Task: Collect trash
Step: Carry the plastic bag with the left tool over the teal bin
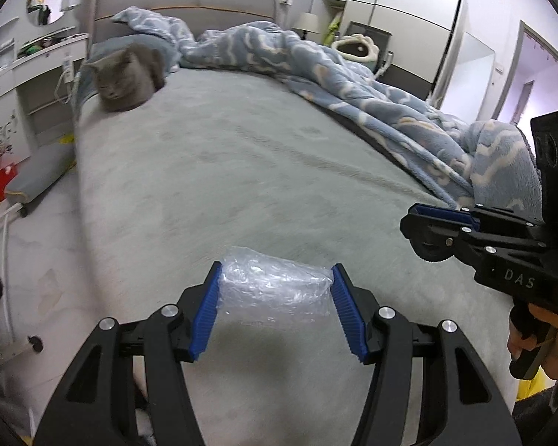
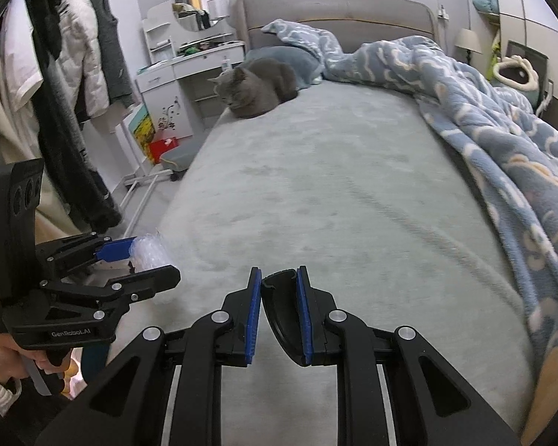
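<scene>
1. While the left gripper (image 1: 275, 297) is clamping a crumpled wad of clear plastic wrap (image 1: 275, 286) between its blue pads (image 1: 206, 316), the left wrist view is showing that wad head-on, filling the whole gap from one pad to the other, above the grey bed sheet (image 1: 241, 171).
2. The right wrist view is showing the same left gripper (image 2: 145, 260) from the side, with only a slice of the plastic wrap (image 2: 148, 252) sticking out past its fingertips, and a hand (image 2: 26, 360) gripping its handle below.
3. The right gripper (image 2: 279, 316) is pinching a dark, curved piece of black plastic (image 2: 282, 319) between its jaws, which are sitting nearly together; the left wrist view is catching this gripper (image 1: 427, 238) only edge-on, and the black piece cannot be made out there.
4. Only the right wrist view is taking in the clothes rack (image 2: 74, 74) off to that gripper's left; both views are showing the grey cat (image 1: 126, 78) lying far ahead of the jaws and the blue patterned blanket (image 1: 353, 85) heaped ahead and to the right.
5. The plastic wrap's long axis is running crosswise, from one left pad to the other, with its bulk bulging forward beyond the fingertips.
6. The black plastic is standing on edge, its length running along the right gripper's fingers and its upper end pointing forward past the tips.
</scene>
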### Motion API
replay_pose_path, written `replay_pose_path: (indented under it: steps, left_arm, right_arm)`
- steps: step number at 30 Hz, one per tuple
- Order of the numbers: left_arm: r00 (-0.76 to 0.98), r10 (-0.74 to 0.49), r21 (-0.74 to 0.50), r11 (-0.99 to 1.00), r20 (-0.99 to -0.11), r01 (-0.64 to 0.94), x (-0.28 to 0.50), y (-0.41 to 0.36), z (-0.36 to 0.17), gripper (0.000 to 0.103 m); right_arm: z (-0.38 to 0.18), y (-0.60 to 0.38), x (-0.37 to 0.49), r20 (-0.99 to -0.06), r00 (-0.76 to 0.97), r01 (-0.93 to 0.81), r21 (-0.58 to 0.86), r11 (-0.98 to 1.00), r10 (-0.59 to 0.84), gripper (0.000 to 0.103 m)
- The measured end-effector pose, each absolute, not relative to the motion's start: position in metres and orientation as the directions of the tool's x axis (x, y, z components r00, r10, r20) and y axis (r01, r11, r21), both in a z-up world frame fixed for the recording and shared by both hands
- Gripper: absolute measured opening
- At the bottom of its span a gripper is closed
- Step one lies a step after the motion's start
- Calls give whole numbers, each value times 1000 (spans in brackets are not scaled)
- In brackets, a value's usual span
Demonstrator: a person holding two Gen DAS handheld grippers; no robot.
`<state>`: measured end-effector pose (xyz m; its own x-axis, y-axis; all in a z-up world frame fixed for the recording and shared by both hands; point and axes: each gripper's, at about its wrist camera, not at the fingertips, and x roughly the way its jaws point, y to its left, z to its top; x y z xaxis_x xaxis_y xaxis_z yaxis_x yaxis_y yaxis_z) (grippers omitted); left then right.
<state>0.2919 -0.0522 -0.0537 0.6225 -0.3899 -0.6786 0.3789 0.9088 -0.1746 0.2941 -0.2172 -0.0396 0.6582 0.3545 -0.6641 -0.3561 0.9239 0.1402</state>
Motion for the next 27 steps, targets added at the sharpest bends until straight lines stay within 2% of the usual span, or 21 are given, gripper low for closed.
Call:
replay_pose_path:
  steps: [9, 19, 27]
  left_arm:
    - [615, -327, -195, 942, -718, 273, 267, 10, -59, 61]
    - [588, -218, -148, 975, -779, 165, 247, 65, -76, 61]
    - [533, -185, -159, 983, -826, 95, 237, 103, -94, 61]
  right_arm:
    - [-38, -163, 274, -664, 634, -406, 150, 901, 396, 19]
    - [-44, -102, 257, -680, 588, -471, 153, 869, 439, 19]
    - [-50, -61, 251, -692, 548, -515, 161, 842, 469, 19]
